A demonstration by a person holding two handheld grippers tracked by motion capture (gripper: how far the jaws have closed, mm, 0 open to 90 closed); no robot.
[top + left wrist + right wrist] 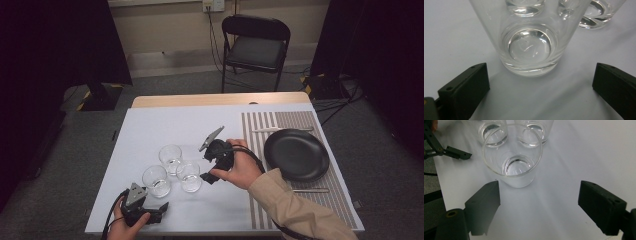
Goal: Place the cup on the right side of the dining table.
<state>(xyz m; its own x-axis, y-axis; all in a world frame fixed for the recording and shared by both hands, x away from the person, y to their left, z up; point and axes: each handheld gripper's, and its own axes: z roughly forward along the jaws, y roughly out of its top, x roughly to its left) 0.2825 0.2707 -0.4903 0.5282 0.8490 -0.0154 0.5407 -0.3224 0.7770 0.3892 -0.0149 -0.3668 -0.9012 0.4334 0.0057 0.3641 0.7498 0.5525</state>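
Fingers point(464, 87) of my left gripper point(159, 206) gape unclenched toward the nearest upright glass point(156, 181), straight ahead on the bench point(150, 125); my right gripper point(539, 202), equally spread, faces a second glass point(189, 175), both apart.

Curtained lab, folding chair point(255, 46)

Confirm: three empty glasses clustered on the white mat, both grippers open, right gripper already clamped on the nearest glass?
Not clamped. In the right gripper view the right gripper is open, jaws apart and short of the nearest glass, touching nothing. The rest holds: three glasses clustered on the white mat, left gripper open too.
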